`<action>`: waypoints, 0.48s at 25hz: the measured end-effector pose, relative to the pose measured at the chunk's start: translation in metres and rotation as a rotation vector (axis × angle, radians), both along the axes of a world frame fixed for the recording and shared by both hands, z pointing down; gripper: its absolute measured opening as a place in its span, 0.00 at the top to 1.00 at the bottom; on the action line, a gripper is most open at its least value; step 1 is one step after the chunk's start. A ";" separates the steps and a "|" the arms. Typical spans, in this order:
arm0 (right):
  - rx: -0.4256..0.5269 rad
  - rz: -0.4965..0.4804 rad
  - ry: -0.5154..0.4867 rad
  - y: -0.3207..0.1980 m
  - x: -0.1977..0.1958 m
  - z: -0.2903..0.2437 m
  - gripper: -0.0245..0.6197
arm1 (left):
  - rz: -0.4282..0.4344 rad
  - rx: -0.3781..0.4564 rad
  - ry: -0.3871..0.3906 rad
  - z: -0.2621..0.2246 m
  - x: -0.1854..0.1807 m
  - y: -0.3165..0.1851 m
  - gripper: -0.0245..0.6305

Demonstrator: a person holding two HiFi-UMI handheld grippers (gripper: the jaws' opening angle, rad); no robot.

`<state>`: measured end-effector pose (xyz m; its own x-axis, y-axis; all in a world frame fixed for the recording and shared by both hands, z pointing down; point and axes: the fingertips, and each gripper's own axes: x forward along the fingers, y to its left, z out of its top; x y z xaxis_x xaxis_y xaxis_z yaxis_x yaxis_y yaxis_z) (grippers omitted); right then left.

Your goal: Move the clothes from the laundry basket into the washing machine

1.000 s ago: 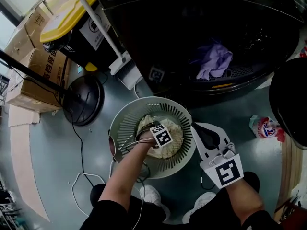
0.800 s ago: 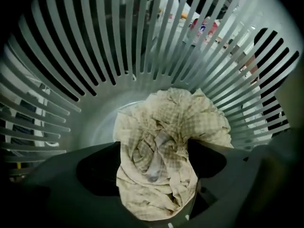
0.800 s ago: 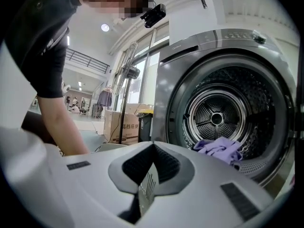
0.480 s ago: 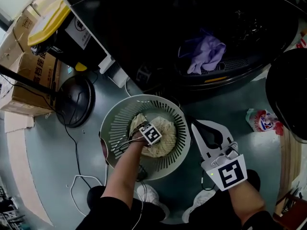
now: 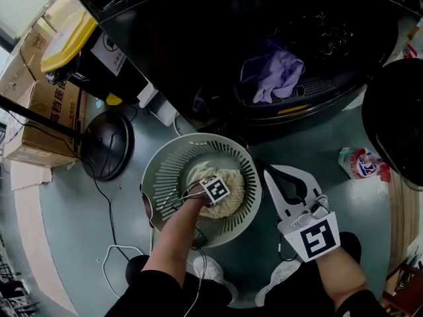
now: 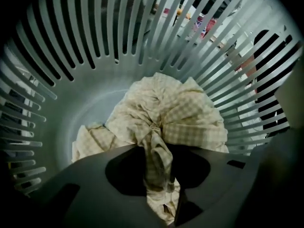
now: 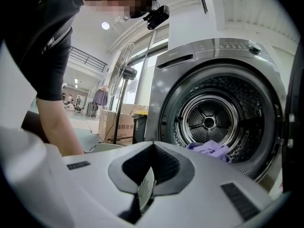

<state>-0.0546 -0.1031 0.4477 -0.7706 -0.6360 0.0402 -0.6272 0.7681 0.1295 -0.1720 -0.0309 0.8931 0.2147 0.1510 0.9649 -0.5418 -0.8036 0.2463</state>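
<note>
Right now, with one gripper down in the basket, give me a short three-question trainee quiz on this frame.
1. True or false: the washing machine drum is empty.
2. Which gripper is inside the laundry basket? A) left B) right
3. What does that gripper hold?
Key: 1 false, a purple garment lies inside. 2 A, the left gripper. 3 The beige checked cloth; its fingers have just been closing, cloth pinched between them.

left tongs (image 6: 157, 156) just clamped cloth (image 6: 192, 122), right (image 7: 145, 190) shut
</note>
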 end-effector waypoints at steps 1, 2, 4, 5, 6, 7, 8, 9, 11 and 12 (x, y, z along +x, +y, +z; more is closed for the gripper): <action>0.001 0.002 0.000 0.001 0.001 0.000 0.95 | 0.010 0.013 -0.001 -0.004 0.000 -0.002 0.77; 0.001 0.004 0.003 0.002 0.002 0.000 0.95 | 0.013 0.031 0.003 -0.010 0.001 -0.005 0.77; 0.003 0.008 0.003 0.002 0.006 0.000 0.95 | 0.007 0.073 0.025 -0.027 0.003 -0.015 0.78; 0.008 0.009 0.001 0.001 0.006 -0.001 0.95 | 0.000 0.096 0.040 -0.038 0.003 -0.021 0.78; 0.016 0.009 -0.001 0.001 0.006 -0.003 0.95 | -0.009 0.119 0.055 -0.050 0.002 -0.026 0.78; 0.024 0.009 -0.006 0.001 0.006 -0.006 0.95 | -0.020 0.145 0.071 -0.063 0.002 -0.030 0.78; 0.034 0.008 -0.011 0.001 0.006 -0.009 0.95 | -0.031 0.176 0.090 -0.076 0.001 -0.035 0.78; 0.044 0.008 -0.017 0.002 0.006 -0.012 0.95 | -0.044 0.212 0.115 -0.090 0.001 -0.039 0.78; 0.062 0.010 -0.022 0.002 0.007 -0.017 0.95 | -0.075 0.280 0.162 -0.120 0.001 -0.044 0.79; 0.068 0.013 -0.020 0.002 0.008 -0.018 0.95 | -0.088 0.313 0.175 -0.136 -0.001 -0.046 0.79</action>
